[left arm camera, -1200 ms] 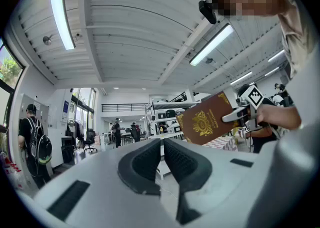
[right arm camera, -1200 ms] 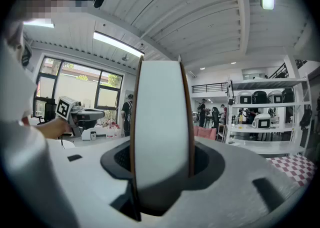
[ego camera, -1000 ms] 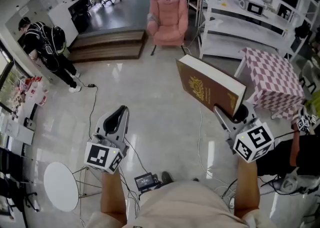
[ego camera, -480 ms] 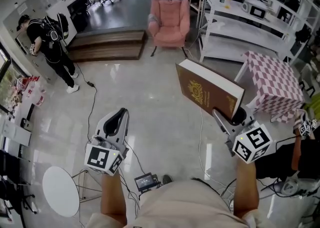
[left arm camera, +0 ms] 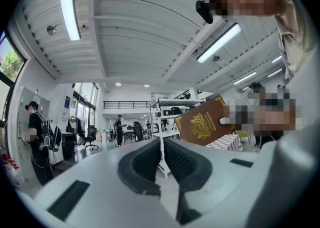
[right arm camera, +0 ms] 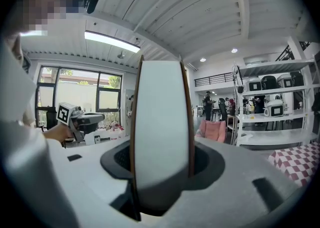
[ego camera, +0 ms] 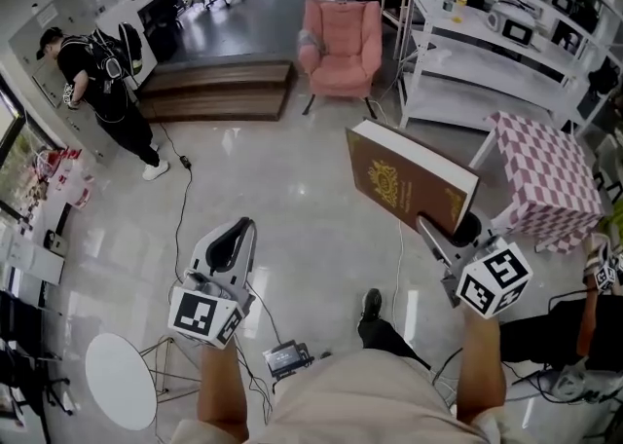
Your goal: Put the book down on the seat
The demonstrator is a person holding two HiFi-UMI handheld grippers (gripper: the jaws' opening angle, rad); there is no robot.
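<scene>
The book [ego camera: 409, 184] is up in the air in front of the person, gripped at its lower end by the right gripper [ego camera: 443, 230], whose jaws are clamped on it across its thickness. Its long axis runs from those jaws up and away, leaning towards the person's left, so the far corner points roughly at the pink armchair [ego camera: 343, 48], which stands well apart from it across the floor. The dark red cover is turned up and to the left, and the white block of pages faces back along the gripper, standing upright between the two pads. A gold emblem sits in the middle of the cover with a gold line of lettering near one end, too small to read. The left gripper [ego camera: 231, 235] is held low at the person's left, its jaws together with nothing between them; like the other, it carries a cube with black-and-white square markers. Underfoot is a pale, glossy floor [ego camera: 282, 189] with a thin cable trailing over it. To the right stands a table under a red-and-white checked cloth [ego camera: 545, 179], with white shelving [ego camera: 487, 53] beyond it holding small appliances. Left of the armchair there is a low wooden step [ego camera: 219, 92], and at the far left a person in black with a backpack [ego camera: 102, 82] stands by the wall. A small round white table [ego camera: 119, 379] sits near the person's left foot.
</scene>
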